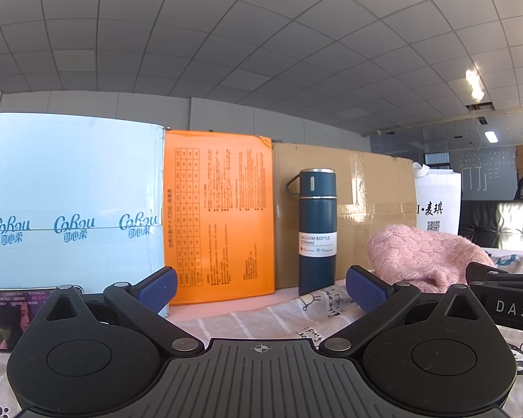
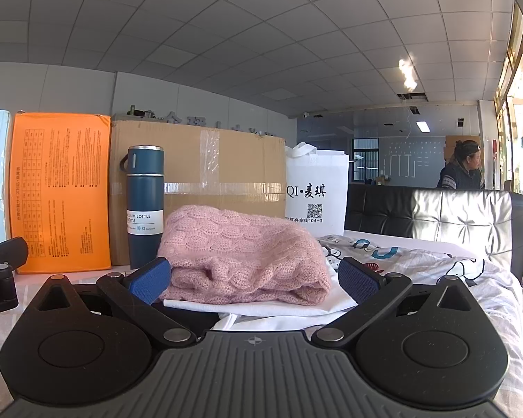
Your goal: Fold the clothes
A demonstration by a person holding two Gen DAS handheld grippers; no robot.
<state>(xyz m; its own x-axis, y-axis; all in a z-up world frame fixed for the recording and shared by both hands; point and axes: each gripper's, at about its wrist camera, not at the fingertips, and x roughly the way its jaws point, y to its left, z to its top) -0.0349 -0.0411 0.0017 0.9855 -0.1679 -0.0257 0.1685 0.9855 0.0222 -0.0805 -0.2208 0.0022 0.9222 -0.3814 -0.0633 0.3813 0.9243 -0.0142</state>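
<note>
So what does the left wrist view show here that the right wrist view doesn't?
Only the left wrist view shows the phone screen at its lower left and nearly the whole pale blue printed box. Only the right wrist view shows the white folded cloth under the pink knitted sweater, and the black padded headboard. Both share the sweater, dark blue vacuum bottle, orange packet, brown cardboard box and white bag.
</note>
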